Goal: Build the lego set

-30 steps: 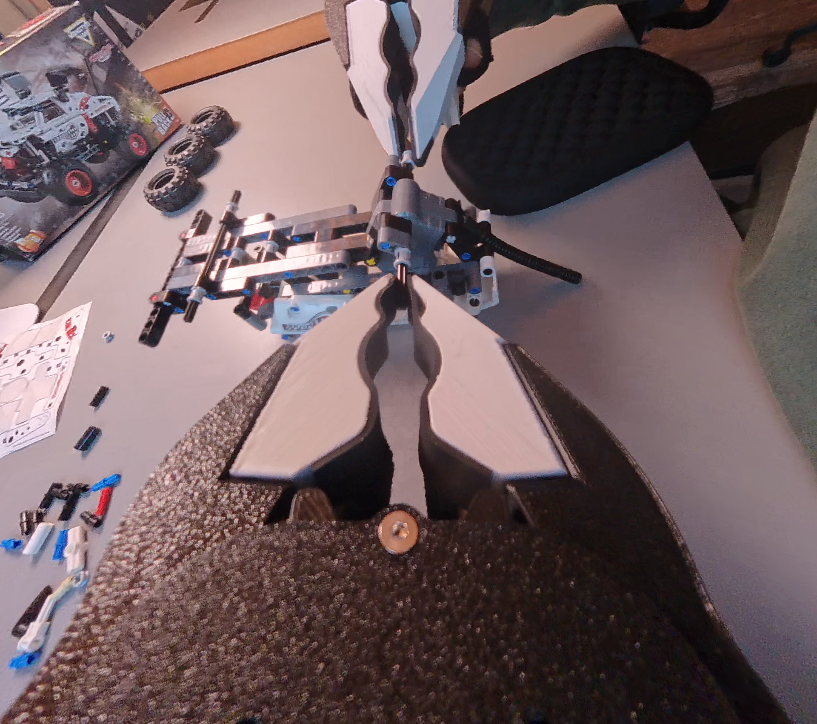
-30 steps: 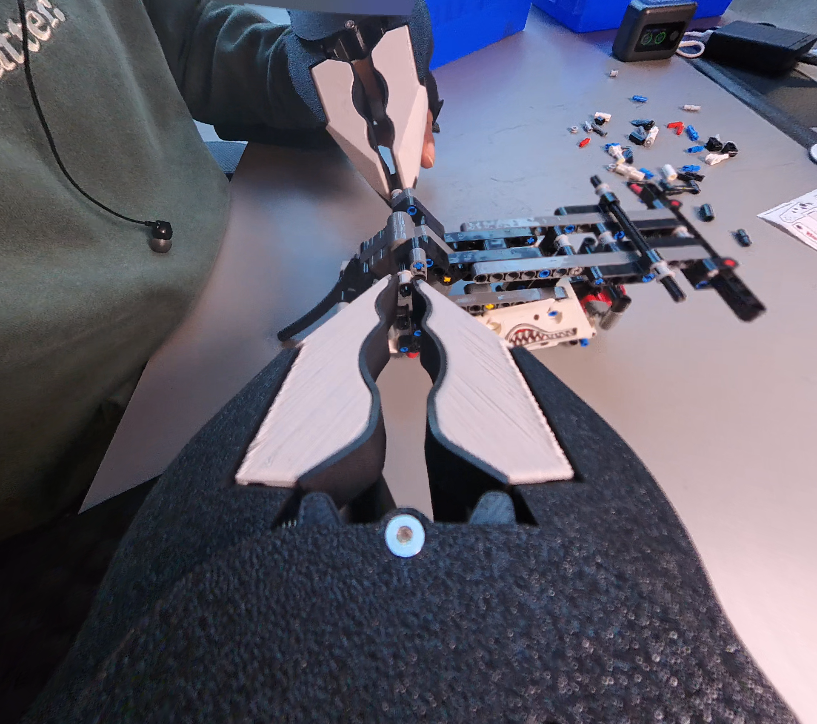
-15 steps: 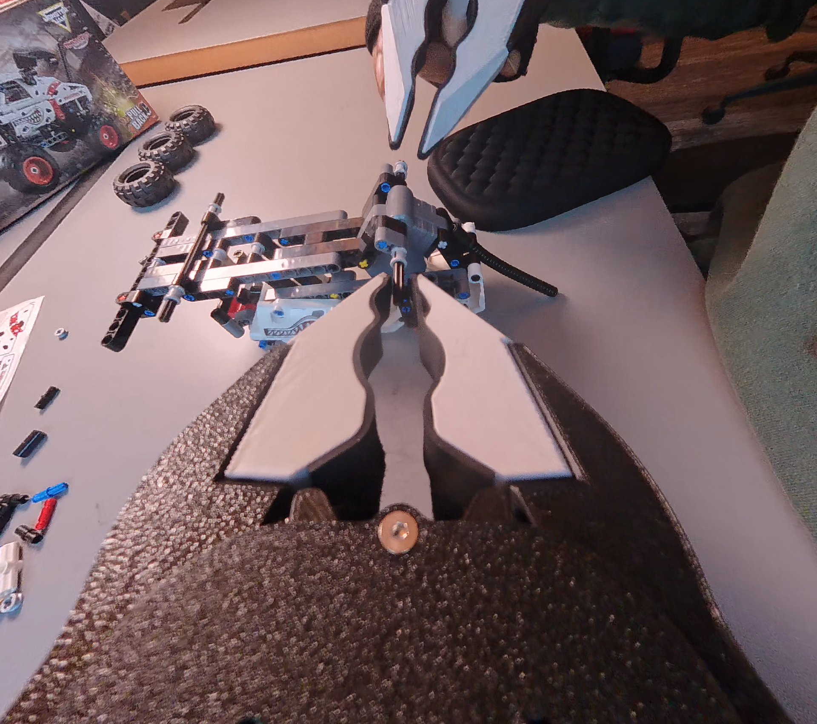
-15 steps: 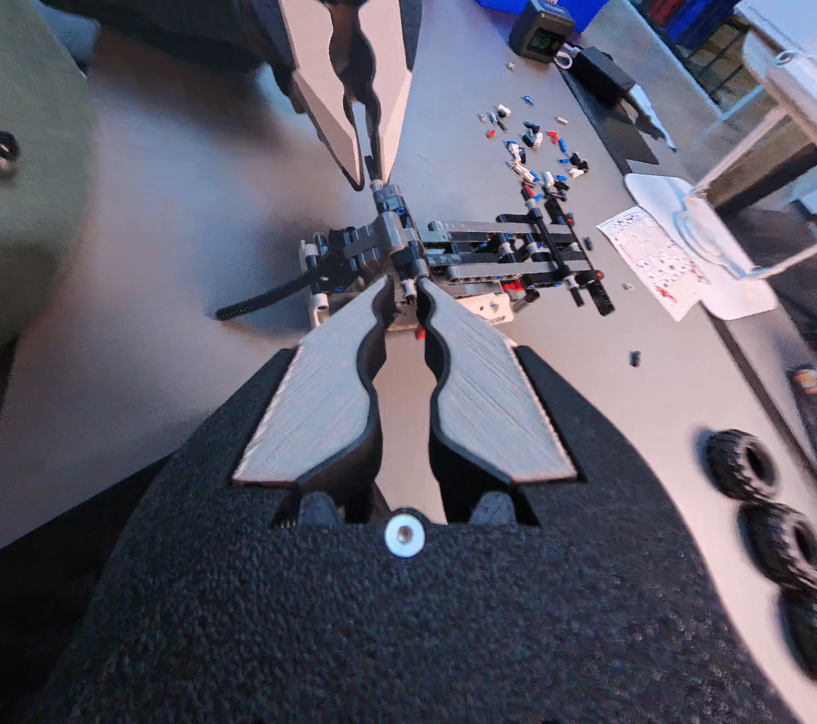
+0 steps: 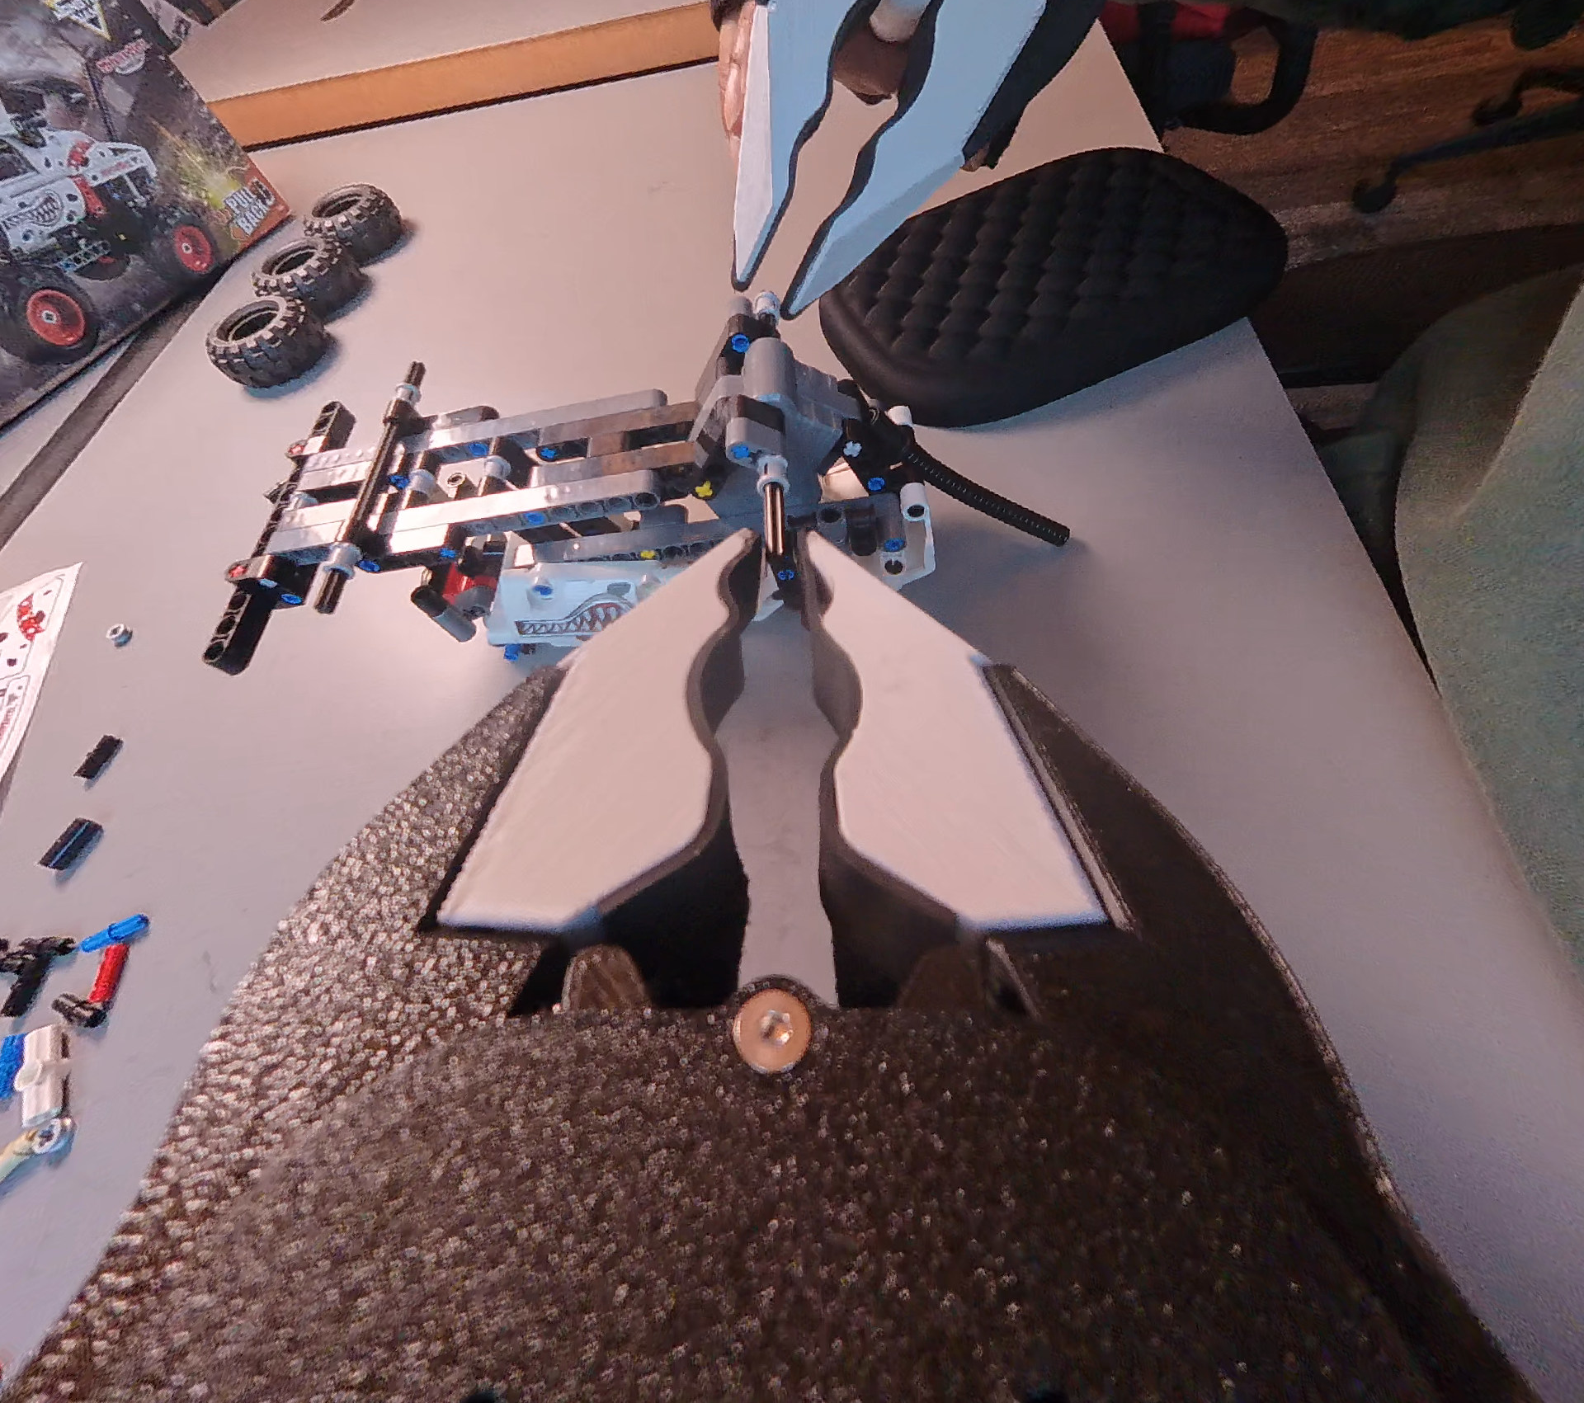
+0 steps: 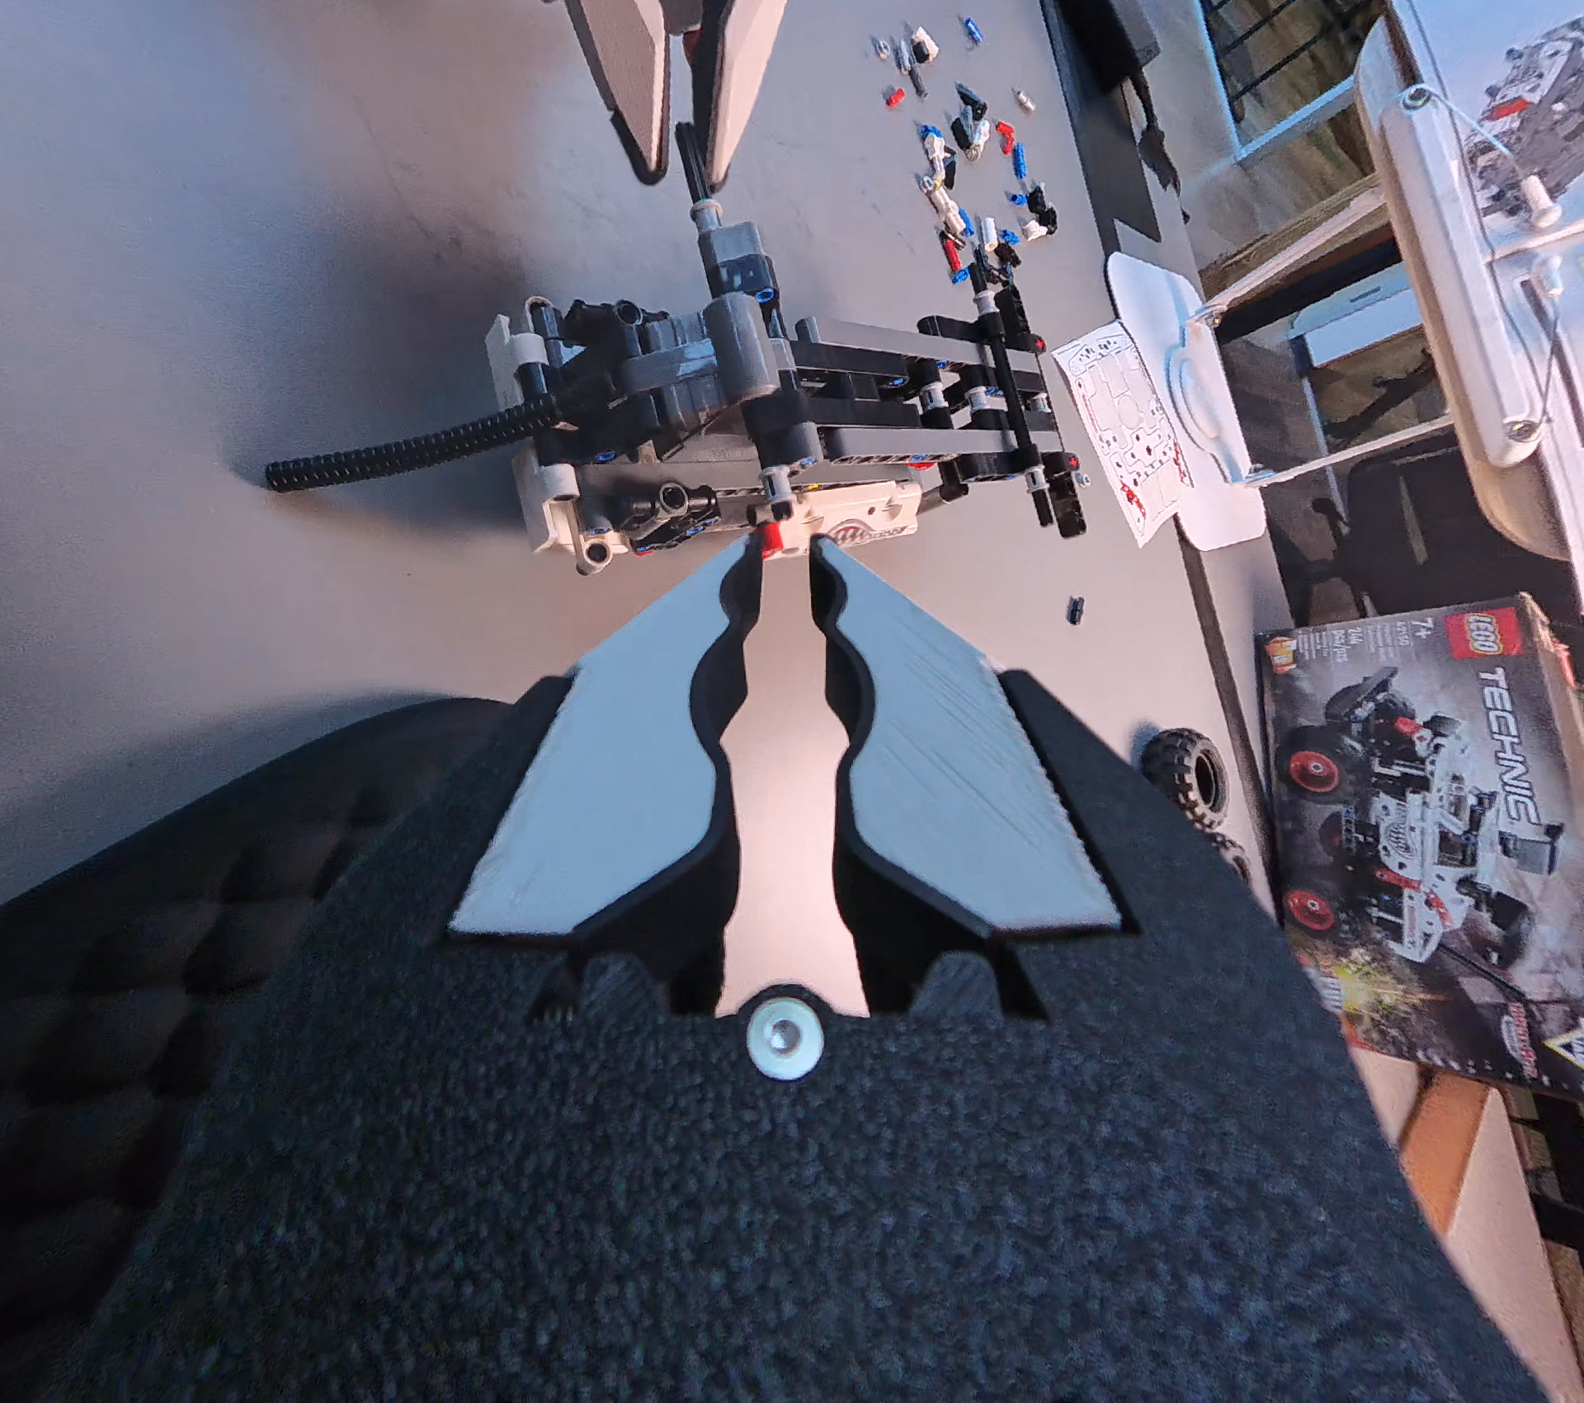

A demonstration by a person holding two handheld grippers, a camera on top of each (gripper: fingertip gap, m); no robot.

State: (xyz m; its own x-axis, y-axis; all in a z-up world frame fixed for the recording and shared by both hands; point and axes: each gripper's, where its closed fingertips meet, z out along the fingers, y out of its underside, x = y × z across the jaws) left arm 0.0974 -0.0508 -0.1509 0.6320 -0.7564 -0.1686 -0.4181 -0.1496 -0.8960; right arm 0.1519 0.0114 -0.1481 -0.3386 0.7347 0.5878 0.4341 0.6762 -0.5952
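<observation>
Left wrist view, left to right. Far left: set box [image 5: 94,162], three tyres [image 5: 300,273] beside it, sticker sheet [image 5: 26,659] and loose pins [image 5: 94,968] along the near-left edge of the table [image 5: 514,205].

Centre: truck chassis [image 5: 549,488] lies flat on the table, not lifted, beams running left-right. Black axle [image 5: 774,518] passes through the grey block [image 5: 771,402] at its right end; black hose [image 5: 986,496] sticks out right.

Left gripper [image 5: 778,548]: jaws nearly together, pinching the near end of the axle. Right gripper [image 5: 763,295] comes in from the far side, tips slightly spread, either side of the axle's far end [image 5: 765,303]. Contact there I cannot tell. In the right wrist view its tips [image 6: 784,548] sit at a red stub [image 6: 771,535] on the chassis side, a small gap between them.

Looks like axle seating or adjustment through the block. To do it well:
- keep left clamped as the anchor
- push along the axle line only, no side load, or the chassis skids
- close right squarely on the stub before pushing.

Right edge: black chair seat [image 5: 1054,282], clear of the work.
</observation>
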